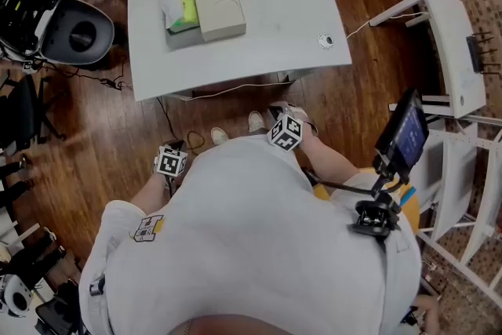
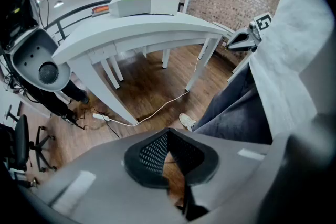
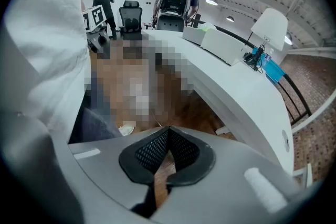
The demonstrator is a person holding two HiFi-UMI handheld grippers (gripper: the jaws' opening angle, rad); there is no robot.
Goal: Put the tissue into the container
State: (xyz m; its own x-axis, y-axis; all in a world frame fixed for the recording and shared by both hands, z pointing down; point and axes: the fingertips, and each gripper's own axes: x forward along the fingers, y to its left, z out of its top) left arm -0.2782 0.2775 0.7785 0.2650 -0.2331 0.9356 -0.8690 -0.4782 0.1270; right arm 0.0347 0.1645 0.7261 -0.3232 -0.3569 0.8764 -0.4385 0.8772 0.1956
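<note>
Overhead, the tissue (image 1: 172, 9) lies in the container (image 1: 179, 39) on the table (image 1: 298, 20), well ahead of either tool. In the left gripper view, the left gripper (image 2: 167, 136) has its jaws together, nothing between them. In the right gripper view, the right gripper (image 3: 168, 132) is likewise closed and empty, with the table ahead to its right.

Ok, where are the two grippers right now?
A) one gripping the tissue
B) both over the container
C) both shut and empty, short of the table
C: the left gripper and right gripper show jaws together with nothing between them, and the white table stands ahead of the person.
</note>
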